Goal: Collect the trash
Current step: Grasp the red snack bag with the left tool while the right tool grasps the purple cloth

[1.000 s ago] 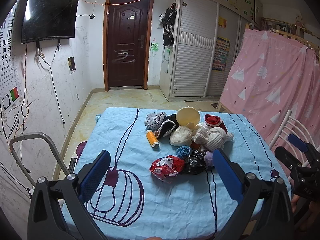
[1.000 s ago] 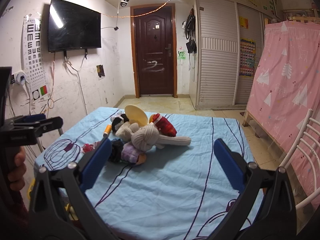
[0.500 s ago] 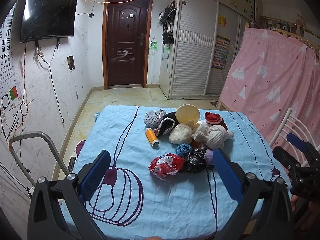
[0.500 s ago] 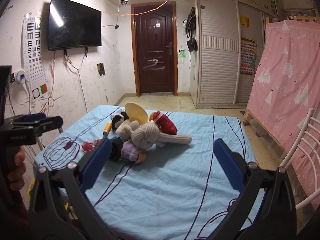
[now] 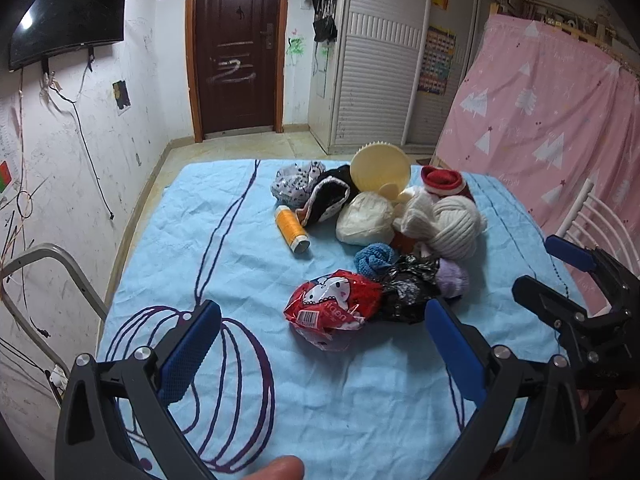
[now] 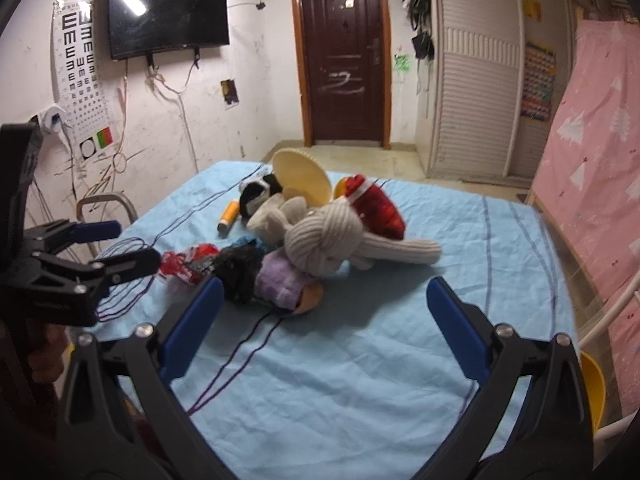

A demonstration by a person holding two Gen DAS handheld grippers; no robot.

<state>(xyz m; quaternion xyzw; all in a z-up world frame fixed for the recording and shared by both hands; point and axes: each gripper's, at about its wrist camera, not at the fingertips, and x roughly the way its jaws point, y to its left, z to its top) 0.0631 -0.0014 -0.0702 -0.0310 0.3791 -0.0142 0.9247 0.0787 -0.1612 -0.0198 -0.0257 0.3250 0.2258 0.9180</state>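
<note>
Lying crumpled on the light-blue sheet (image 5: 248,264), the red snack wrapper (image 5: 334,308) shows a white cartoon face and a barcode, and it touches a wad of black plastic bag (image 5: 408,292) at the near edge of the clutter. Both pieces of trash sit between the tips of the left gripper (image 5: 320,344), whose blue-padded jaws stand wide apart and hold nothing. The right gripper (image 6: 324,316) is likewise spread wide and empty, hovering over the bed's near side with the pile just ahead of its left finger. Compared with half a second ago, both cameras have tipped downward and drawn closer, so the wrapper now looms larger and nearer the left jaws, while the objects themselves have not shifted. Counted: one red wrapper, one black bag, one orange thread spool (image 5: 292,229), one cream round lid (image 5: 380,170), one cream knotted knit piece (image 5: 456,224), one red hat (image 5: 442,181), one blue knit ball (image 5: 374,260), one lilac ball (image 5: 452,278).
</note>
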